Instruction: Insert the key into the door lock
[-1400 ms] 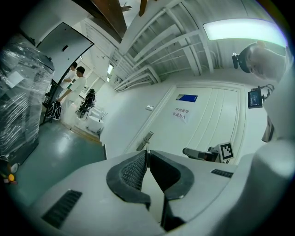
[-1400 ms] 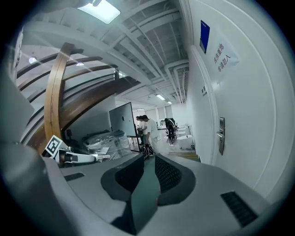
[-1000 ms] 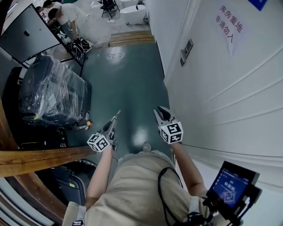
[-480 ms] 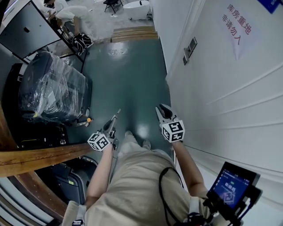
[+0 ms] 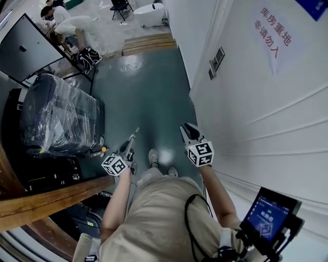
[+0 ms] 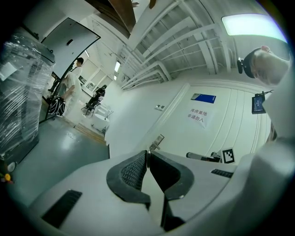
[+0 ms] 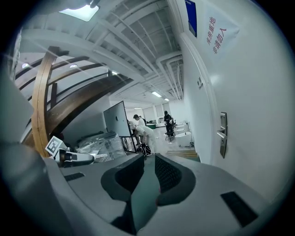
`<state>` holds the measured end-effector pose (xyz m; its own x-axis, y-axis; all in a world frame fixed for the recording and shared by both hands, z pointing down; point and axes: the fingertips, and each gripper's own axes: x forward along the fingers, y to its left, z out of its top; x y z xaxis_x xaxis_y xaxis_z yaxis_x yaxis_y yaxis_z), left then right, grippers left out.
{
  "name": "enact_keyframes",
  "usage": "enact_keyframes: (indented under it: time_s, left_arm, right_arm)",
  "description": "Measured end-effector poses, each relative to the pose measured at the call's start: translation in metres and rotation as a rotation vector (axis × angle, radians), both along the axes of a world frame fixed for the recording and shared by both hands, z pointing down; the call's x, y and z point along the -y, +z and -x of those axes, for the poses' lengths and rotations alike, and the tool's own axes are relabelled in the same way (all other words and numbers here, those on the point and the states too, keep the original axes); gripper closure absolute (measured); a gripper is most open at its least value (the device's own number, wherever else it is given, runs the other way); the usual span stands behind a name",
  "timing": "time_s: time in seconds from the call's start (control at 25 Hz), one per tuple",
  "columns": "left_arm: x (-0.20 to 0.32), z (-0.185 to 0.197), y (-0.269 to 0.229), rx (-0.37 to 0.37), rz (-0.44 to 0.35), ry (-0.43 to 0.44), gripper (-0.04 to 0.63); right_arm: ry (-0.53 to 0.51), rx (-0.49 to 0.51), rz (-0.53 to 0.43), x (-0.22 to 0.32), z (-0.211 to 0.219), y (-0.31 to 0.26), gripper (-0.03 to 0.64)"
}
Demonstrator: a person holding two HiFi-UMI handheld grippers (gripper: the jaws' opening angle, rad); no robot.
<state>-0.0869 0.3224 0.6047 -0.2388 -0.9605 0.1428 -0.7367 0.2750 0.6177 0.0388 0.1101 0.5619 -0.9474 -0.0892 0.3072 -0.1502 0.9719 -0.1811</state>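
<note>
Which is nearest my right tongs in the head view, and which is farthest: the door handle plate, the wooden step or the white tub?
From the right tongs:
1. Door handle plate, ahead and to the right.
2. Wooden step, farther ahead, left of the plate.
3. White tub, beyond the step, at the top of the view.

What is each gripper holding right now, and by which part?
Left gripper pinches a thin key at its pad tips, one end poking forward; which end is unclear. Right gripper holds nothing.
</note>
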Motion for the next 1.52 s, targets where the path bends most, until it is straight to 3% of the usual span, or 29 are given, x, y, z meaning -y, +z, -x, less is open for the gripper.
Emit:
enact_keyframes:
  time_s: [0.76, 1.52]
  left_arm:
    - [0.033, 0.145, 0.000, -0.006, -0.037, 0.070, 0.561]
    - [0.056, 0.223, 0.014, -0.019, -0.057, 0.143, 0.561]
  right_arm:
    - [0.086, 0.002, -0.031, 0.020, 0.121, -0.014, 0.538]
    - [0.189, 0.013, -0.047, 0.036, 0.170, -0.004, 0.538]
